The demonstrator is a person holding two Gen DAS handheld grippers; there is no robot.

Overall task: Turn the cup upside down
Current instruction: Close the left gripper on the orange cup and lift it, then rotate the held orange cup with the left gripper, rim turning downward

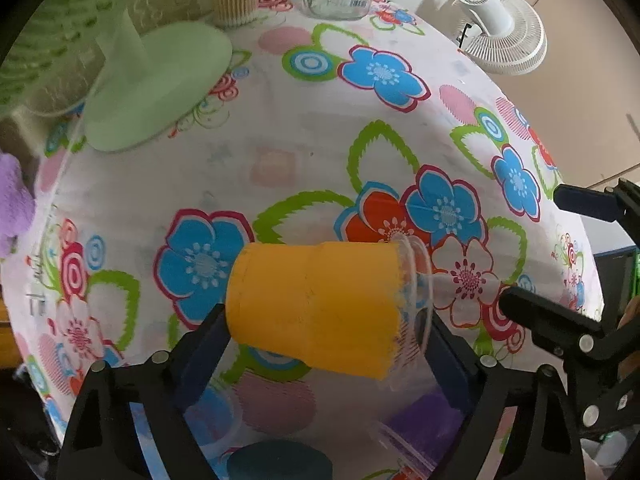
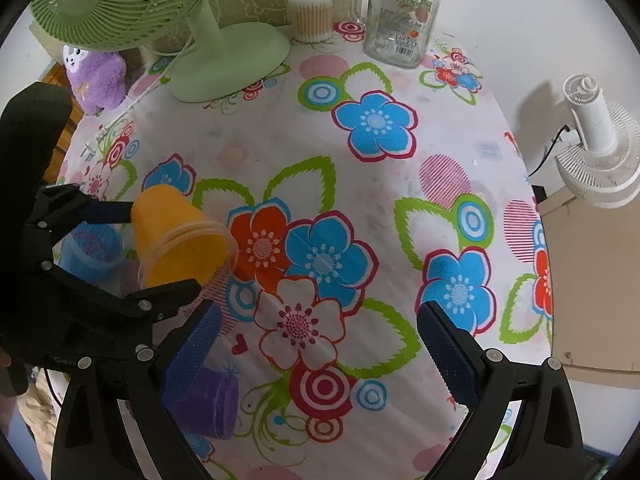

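Observation:
An orange plastic cup [image 1: 316, 308] with a clear rim lies on its side between my left gripper's blue pads, base to the left, mouth to the right. My left gripper [image 1: 324, 344] is shut on it, above the flowered tablecloth. In the right wrist view the same cup [image 2: 180, 236] is tilted, mouth down and to the right, held by the left gripper [image 2: 168, 252]. My right gripper [image 2: 316, 348] is open and empty over the cloth, to the right of the cup. It also shows in the left wrist view [image 1: 532, 252] at the right edge.
A blue cup [image 2: 94, 250] and a purple cup [image 2: 212, 404] stand near the front left. A green fan [image 2: 224, 60], a purple plush [image 2: 96, 76], a cotton swab tub [image 2: 310, 14] and a glass jar [image 2: 402, 20] line the back. A white fan [image 2: 600, 144] hangs off the right.

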